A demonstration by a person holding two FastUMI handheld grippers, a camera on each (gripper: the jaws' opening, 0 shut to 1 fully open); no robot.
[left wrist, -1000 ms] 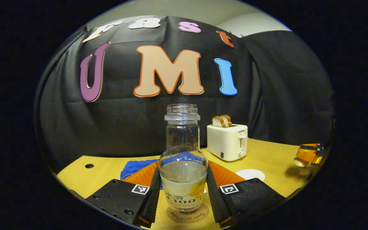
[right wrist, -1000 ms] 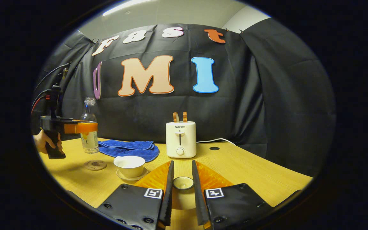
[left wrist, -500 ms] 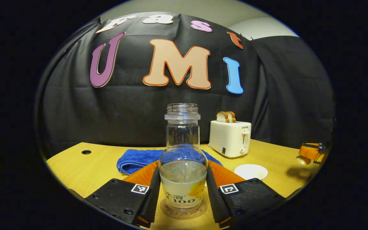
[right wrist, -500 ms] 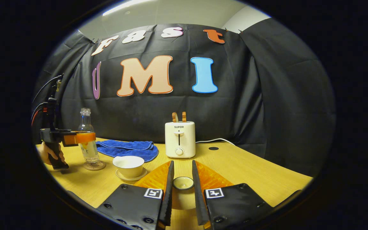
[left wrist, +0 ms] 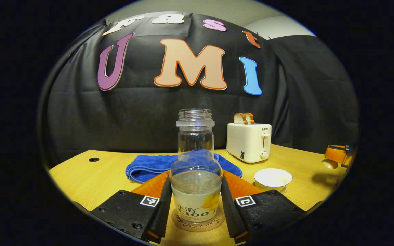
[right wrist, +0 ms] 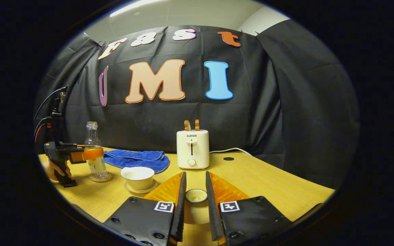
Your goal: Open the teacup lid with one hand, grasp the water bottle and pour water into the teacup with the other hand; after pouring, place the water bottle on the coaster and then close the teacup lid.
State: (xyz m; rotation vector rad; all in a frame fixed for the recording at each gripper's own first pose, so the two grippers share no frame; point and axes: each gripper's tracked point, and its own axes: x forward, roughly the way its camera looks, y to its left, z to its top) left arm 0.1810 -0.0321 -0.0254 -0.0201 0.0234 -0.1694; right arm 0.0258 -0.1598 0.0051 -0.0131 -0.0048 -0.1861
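Observation:
The clear water bottle (left wrist: 195, 191), uncapped and part full, stands upright with its base on the round cork coaster (left wrist: 197, 222). My left gripper (left wrist: 195, 184) is shut on its lower body. From the right gripper view, the bottle (right wrist: 93, 153) on the coaster (right wrist: 100, 177) sits at the far left, with the left gripper (right wrist: 87, 154) on it and a hand (right wrist: 54, 168) behind. The cream teacup (right wrist: 138, 176) stands lidless on its saucer (right wrist: 141, 187). My right gripper (right wrist: 195, 177) is shut on the small cream lid (right wrist: 196, 195), just above the table.
A white toaster (right wrist: 193, 149) with bread slices stands at the back of the wooden table (right wrist: 272, 184). A blue towel (right wrist: 136, 159) lies behind the teacup. In the left gripper view the teacup (left wrist: 273, 177) is to the right, and the right gripper (left wrist: 338, 156) at the far right.
The left gripper came down with the bottle, from above the coaster to resting on it. The right gripper with the lid stayed still.

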